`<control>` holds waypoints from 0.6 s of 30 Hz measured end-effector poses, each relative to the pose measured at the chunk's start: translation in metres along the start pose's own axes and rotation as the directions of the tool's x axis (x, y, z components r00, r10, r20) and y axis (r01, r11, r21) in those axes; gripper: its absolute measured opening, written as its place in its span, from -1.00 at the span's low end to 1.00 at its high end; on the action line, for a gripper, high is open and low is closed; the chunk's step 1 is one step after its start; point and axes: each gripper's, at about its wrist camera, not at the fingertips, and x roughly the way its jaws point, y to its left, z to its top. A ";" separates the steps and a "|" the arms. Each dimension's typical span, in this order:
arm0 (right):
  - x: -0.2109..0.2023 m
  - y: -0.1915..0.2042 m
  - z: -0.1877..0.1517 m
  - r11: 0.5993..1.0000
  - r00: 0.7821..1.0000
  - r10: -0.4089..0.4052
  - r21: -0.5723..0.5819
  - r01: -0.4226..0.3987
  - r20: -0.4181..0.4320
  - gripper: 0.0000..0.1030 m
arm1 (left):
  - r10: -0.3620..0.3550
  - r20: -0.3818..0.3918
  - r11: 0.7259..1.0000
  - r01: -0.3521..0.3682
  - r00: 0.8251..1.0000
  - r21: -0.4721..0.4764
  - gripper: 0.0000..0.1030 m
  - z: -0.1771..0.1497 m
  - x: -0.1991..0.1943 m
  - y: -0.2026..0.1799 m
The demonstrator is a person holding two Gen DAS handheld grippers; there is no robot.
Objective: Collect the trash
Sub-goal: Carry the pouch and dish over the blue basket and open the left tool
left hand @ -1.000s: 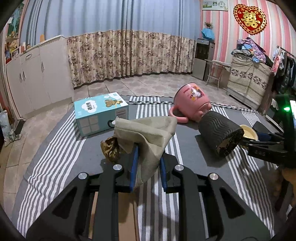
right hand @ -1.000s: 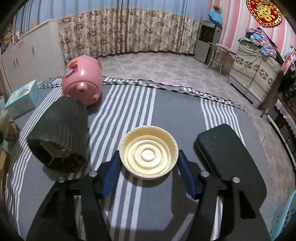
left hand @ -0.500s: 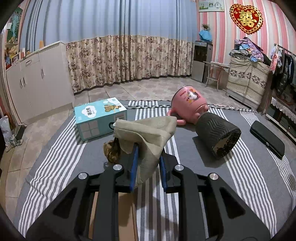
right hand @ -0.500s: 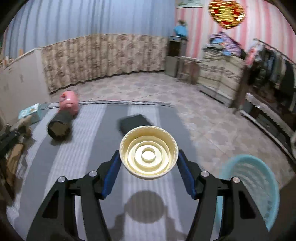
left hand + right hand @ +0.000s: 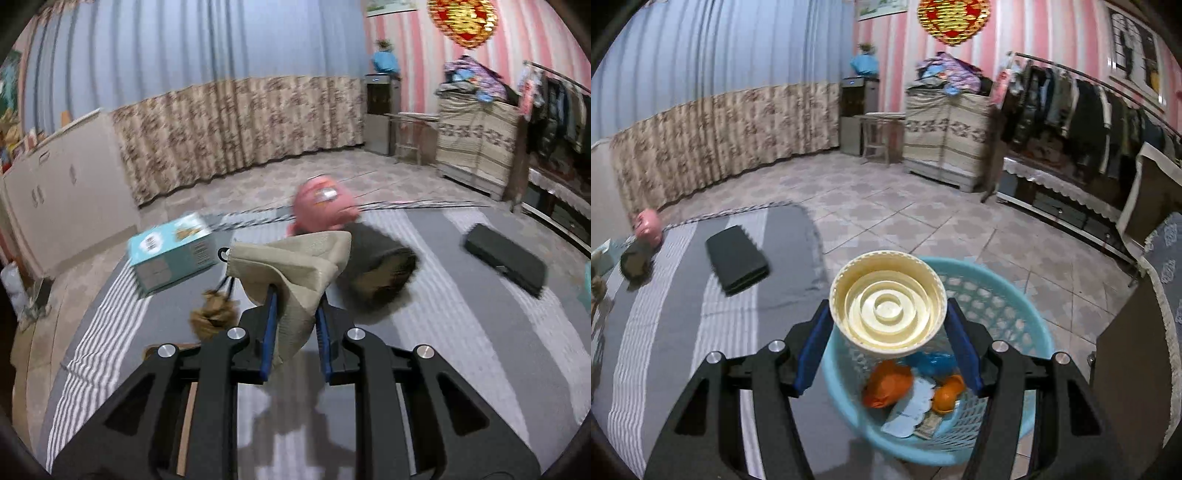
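Note:
My left gripper is shut on a beige cloth pouch, held above the striped grey rug; a brown pompom dangles from the pouch on a dark cord. My right gripper is shut on a cream round plastic lid, gripped by its rim and held over the light blue mesh basket. The basket holds orange and blue wrappers and bits of paper.
On the rug lie a teal box, a pink mug on its side, a dark ribbed cylinder and a black flat case. The basket stands on the tiled floor beside the rug's edge. A dark cabinet stands right of the basket.
My right gripper has swung right with the lid, from over the rug to above the blue basket. My left gripper has lifted the pouch slightly and shifted across the rug.

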 end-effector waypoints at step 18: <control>0.023 -0.092 -0.009 0.981 0.997 -0.069 0.177 0.074 -0.035 0.18 | -0.446 -0.041 0.866 0.442 0.894 0.234 -0.65 -0.011 -0.072 -0.265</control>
